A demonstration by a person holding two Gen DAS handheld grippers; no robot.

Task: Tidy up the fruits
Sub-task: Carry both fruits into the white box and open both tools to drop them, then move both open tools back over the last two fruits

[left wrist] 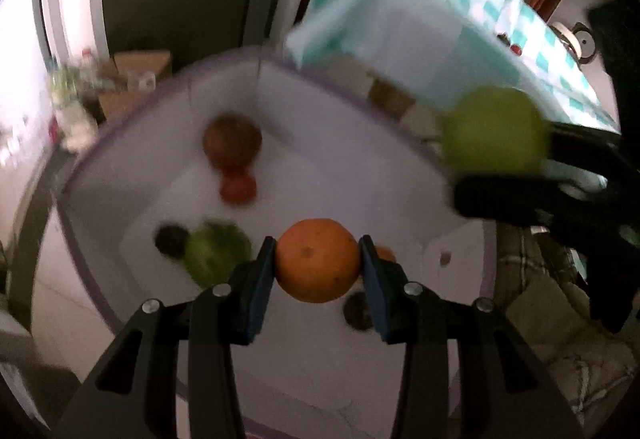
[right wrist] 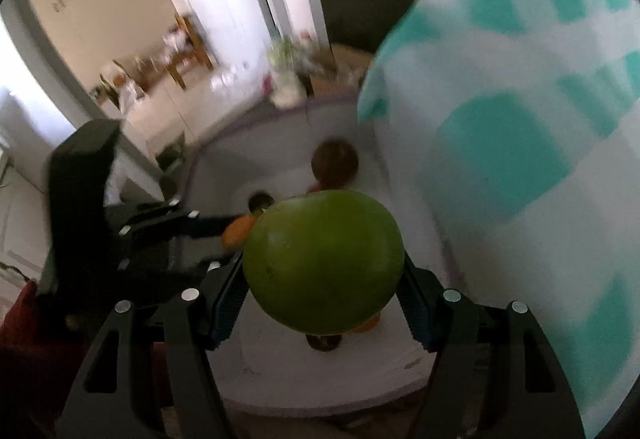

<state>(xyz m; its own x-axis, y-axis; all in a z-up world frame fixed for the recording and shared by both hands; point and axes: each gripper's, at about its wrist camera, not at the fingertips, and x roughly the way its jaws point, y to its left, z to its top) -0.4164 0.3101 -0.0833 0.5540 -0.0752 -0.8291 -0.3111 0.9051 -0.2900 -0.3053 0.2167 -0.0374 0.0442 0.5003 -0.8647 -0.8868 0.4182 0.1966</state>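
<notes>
My left gripper (left wrist: 318, 265) is shut on an orange (left wrist: 318, 265), held above a white fabric bin with a purple rim (left wrist: 92, 143). In the bin lie a brown-red fruit (left wrist: 232, 143), a small red fruit (left wrist: 239, 189), a green leafy fruit (left wrist: 216, 253) and two dark round fruits (left wrist: 171, 245). My right gripper (right wrist: 322, 289) is shut on a large green fruit (right wrist: 323, 263) over the same bin (right wrist: 280, 391). In the left wrist view that green fruit (left wrist: 496, 133) hangs at the bin's right edge. The left gripper (right wrist: 224, 229) with the orange (right wrist: 238, 231) shows at left in the right wrist view.
A teal and white checked cloth (left wrist: 432, 23) hangs over a table edge right beside the bin, and fills the right side as a cloth (right wrist: 520, 143) in the right wrist view. Cardboard boxes (left wrist: 136, 75) and bottles stand behind the bin. A checked blanket (left wrist: 552, 319) lies at right.
</notes>
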